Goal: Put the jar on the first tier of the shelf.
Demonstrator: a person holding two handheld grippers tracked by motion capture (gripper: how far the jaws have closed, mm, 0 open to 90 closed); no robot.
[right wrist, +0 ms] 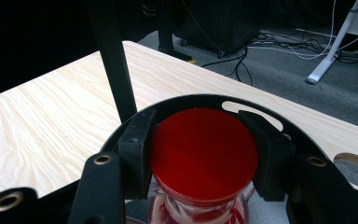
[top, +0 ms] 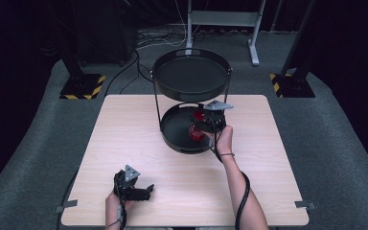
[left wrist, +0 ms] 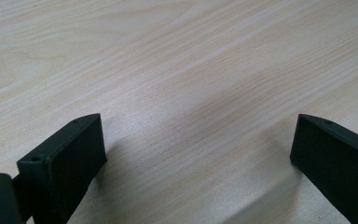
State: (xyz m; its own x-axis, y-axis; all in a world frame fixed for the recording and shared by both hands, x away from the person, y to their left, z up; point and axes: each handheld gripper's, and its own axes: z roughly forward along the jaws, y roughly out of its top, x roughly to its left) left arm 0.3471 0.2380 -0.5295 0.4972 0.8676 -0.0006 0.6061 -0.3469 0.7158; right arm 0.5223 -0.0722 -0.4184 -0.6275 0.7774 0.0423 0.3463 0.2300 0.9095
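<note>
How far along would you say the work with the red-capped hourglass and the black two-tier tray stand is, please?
Done: the right tongs are shut on the round red cap of the clear hourglass. In hand: it sits upright at the black round lower tray of the two-tier stand; whether it rests there is unclear. Left: releasing or lifting it. The upper black tray looks bare, and the left tongs wait open on the light wooden table.

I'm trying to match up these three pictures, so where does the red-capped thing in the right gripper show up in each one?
High view: the red thing sits right of centre, over the lower tray, in the right gripper.
Left gripper view: table wood between two open jaws; the red thing is absent.
Right gripper view: its red cap is low and central, clamped between the jaws.
Shared landmark: the table.
</note>
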